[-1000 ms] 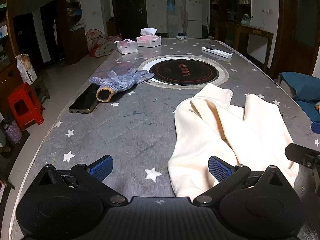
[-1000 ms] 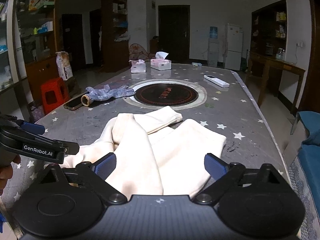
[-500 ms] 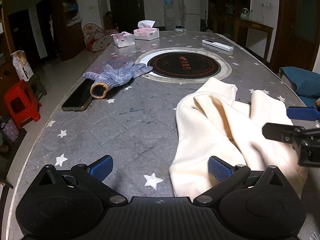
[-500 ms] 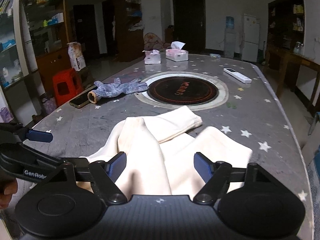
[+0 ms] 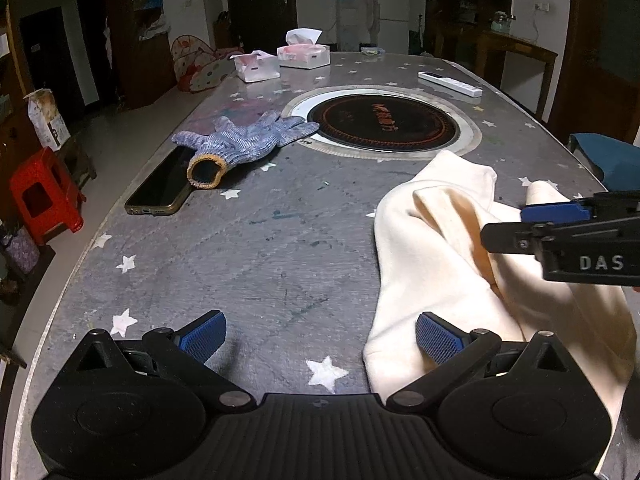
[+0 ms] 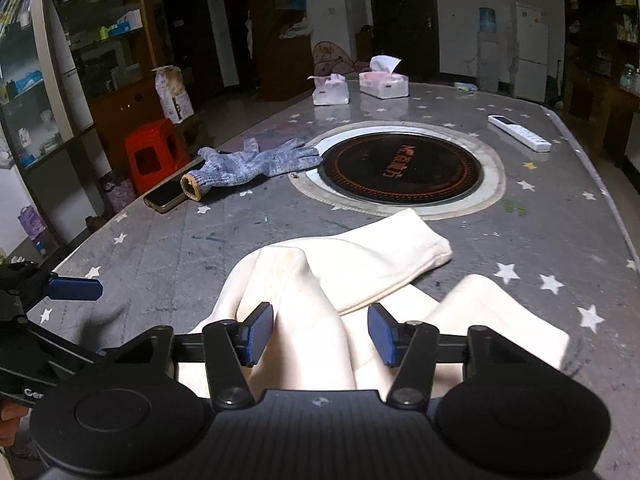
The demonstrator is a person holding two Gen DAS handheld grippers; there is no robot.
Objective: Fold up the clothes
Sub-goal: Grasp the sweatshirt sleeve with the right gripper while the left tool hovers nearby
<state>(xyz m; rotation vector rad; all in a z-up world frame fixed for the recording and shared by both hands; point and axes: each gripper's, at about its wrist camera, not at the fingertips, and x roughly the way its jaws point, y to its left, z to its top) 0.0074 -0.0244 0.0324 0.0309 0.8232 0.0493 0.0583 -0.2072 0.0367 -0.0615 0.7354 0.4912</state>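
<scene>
Cream garment (image 6: 360,276), crumpled, on the near right part of the grey star-print table (image 5: 248,264); one sleeve end (image 6: 416,240) flat and pointing toward the round cooktop (image 6: 400,168), a raised fold (image 6: 296,292) running back toward the right gripper.

Right gripper (image 6: 320,334): blue pads part-way in, one on each side of that raised fold, gaps visible between pads and cloth, nothing pinched. In the left view (image 5: 560,224), seen from the side, over the garment's right half.

Left gripper (image 5: 320,338): fingers spread wide, low over the table at the garment's near left edge; right pad (image 5: 436,338) over the cloth edge, contact not clear; left pad (image 5: 202,336) over bare table. In the right view, only one blue pad (image 6: 74,289) and black frame at far left.

Further out: blue knit glove (image 5: 244,144), cuff resting on a dark phone (image 5: 160,188) near the left table edge, fingertips just touching the cooktop's pale ring. White remote (image 5: 450,83) beyond the cooktop on the right. Two tissue boxes (image 5: 284,60) at the far end. Red stool (image 5: 42,196) on the floor to the left.
</scene>
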